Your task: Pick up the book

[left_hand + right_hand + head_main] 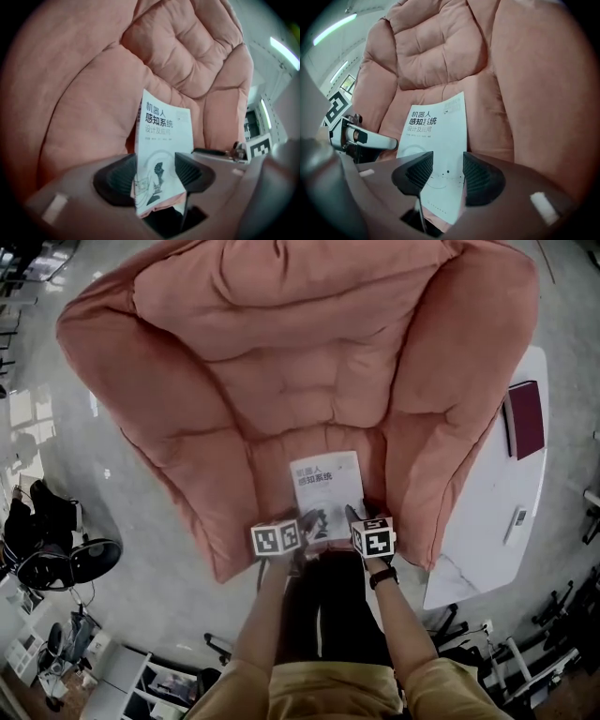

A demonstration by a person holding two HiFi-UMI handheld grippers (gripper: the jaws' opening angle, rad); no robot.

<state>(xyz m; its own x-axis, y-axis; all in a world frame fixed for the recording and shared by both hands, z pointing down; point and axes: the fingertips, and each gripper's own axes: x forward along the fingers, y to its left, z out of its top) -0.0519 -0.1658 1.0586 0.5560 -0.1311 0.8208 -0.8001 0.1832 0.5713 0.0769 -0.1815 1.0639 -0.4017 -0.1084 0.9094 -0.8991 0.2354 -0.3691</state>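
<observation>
The left gripper (157,172) is held with its jaws spread wide; the lower end of the book (164,136) is seen in the gap between them, unclamped. The right gripper (447,174) is held partly open over the same book's near edge, nothing being pinched. The book is laid flat, cover up, on the seat of the pink padded armchair (281,352). A white table (497,512) is placed just beside the chair.

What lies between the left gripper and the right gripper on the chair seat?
The near end of the white book lies between the left gripper and the right gripper, on the pink seat; the head view shows it.
</observation>
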